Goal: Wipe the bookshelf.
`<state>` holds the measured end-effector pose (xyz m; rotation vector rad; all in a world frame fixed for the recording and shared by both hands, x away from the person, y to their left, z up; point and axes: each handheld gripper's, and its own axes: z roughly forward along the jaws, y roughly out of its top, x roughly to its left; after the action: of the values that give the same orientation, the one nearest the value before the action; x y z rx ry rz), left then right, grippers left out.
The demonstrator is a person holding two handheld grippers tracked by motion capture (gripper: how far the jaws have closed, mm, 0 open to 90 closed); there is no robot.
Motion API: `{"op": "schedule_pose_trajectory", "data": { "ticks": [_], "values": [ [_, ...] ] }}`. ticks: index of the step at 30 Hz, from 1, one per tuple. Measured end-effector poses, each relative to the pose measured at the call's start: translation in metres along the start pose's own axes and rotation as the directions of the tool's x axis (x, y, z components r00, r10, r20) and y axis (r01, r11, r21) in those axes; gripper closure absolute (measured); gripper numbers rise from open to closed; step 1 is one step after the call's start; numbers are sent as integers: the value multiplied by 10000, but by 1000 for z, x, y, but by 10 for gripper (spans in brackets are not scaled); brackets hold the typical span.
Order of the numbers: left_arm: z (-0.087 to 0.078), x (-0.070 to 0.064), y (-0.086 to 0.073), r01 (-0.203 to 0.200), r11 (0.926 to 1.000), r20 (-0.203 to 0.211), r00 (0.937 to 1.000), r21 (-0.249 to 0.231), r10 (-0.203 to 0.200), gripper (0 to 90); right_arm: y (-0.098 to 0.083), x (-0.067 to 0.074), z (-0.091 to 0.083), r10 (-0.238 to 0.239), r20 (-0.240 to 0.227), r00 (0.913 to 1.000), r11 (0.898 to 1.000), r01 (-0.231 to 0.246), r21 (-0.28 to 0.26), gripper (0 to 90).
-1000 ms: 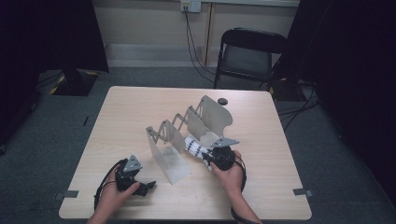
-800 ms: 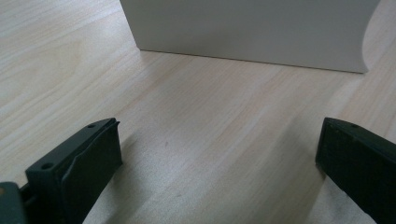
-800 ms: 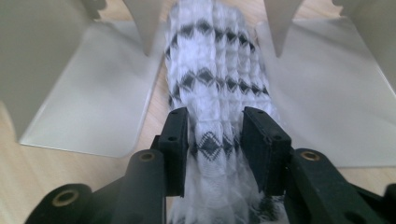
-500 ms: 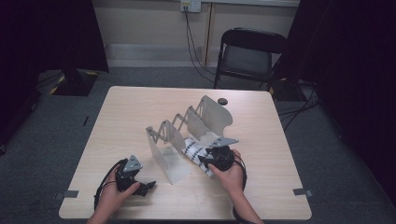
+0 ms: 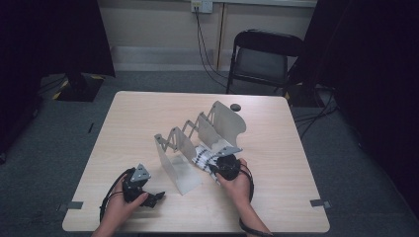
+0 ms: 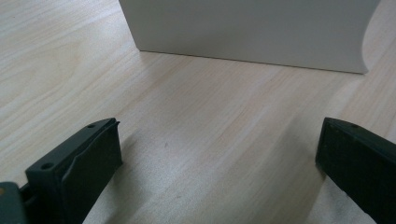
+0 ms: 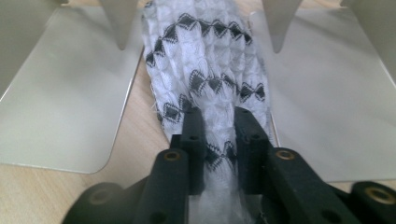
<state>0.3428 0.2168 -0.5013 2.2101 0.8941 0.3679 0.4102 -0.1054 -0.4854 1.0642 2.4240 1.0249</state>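
Cloth (image 7: 210, 79) pinched between right jaws.

White knitted cloth (image 7: 210, 60) with rows of black diamond shapes, rolled or folded into a soft bundle. It lies on the desk (image 5: 148, 113) in a slot of the grey metal rack (image 5: 197, 136), between two upright dividers, its near end towards the desk's front edge. The rack stands near the desk's middle, stretched slantwise from the front towards the far right corner.
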Motion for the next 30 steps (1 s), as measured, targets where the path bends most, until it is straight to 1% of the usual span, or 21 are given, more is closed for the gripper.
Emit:
{"op": "schedule_pose_trajectory", "data": {
  "ticks": [2, 5, 7, 9, 11, 14, 17, 19, 23, 28, 29, 30],
  "values": [
    [0, 0, 0, 1, 10000, -1, 10000, -1, -1, 0, 3, -2, -1, 383, 132, 9992, 9992, -384, 56, 791],
    [0, 0, 0, -13, 10000, 9, 10000, -14, 13, 0, 6, -6, -6, 986, 339, 9945, 9946, -974, -368, 799],
    [0, 0, 0, 1, 10000, 2, 10000, -1, -1, 0, 8, -9, -11, 1204, 369, 9920, 9909, -1179, -644, 799],
    [0, 0, 0, -20, 10000, 15, 10000, -17, 20, 0, 12, -11, -16, 1388, 342, 9897, 9875, -1358, -799, 799],
    [0, 0, 0, -22, 10000, 13, 10000, -17, 22, 0, 17, -12, -23, 1399, 445, 9892, 9854, -1347, -1038, 799],
    [0, 0, 0, -21, 10000, 14, 10000, -16, 21, 0, 26, -13, -33, 1450, 413, 9886, 9812, -1383, -1347, 799],
    [0, 0, 0, -23, 10000, 12, 10000, -16, 23, 0, 37, -12, -43, 1371, 428, 9896, 9785, -1286, -1614, 799],
    [0, 0, 0, -23, 10000, 13, 10000, -17, 23, 0, 44, -13, -51, 1349, 550, 9893, 9753, -1228, -1835, 799],
    [0, 0, 0, -23, 10000, 13, 10000, -18, 23, 0, 56, -18, -64, 1331, 635, 9891, 9711, -1173, -2081, 800],
    [0, 0, 0, -3, 10000, -2, 10000, -21, 3, 0, 64, -20, -73, 1364, 614, 9888, 9634, -1180, -2408, 799],
    [0, 0, 0, -4, 10000, 1, 10000, -23, 4, 0, 65, -20, -73, 1370, 602, 9887, 9625, -1185, -2441, 799],
    [0, 0, 0, -2, 10000, 1, 10000, -22, 2, 0, 65, -20, -73, 1361, 694, 9883, 9633, -1156, -2423, 799]
  ]
}}
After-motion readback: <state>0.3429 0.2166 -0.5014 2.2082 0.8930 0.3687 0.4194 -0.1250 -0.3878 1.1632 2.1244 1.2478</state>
